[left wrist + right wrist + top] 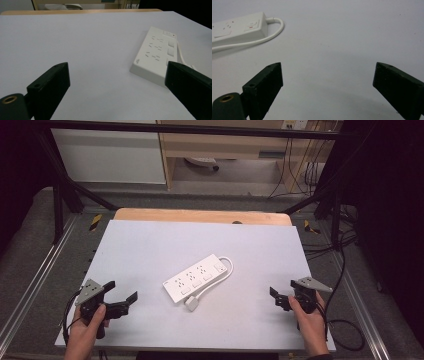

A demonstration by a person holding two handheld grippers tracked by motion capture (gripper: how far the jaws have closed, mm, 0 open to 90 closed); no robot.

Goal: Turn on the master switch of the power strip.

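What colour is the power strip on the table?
White; the power strip shows best in the left gripper view.

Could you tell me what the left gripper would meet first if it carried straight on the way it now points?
Probably nothing: the left gripper looks past the power strip at bare table; its right jaw might clip the strip's near corner.

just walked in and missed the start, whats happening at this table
A person sits at a white table holding a pair of tongs in each hand. The left tongs and the right tongs are both open and empty, out near the table's two sides. Between them lies a white power strip, untouched, its cord looping back to a plug beside it. Nothing is gripped yet.
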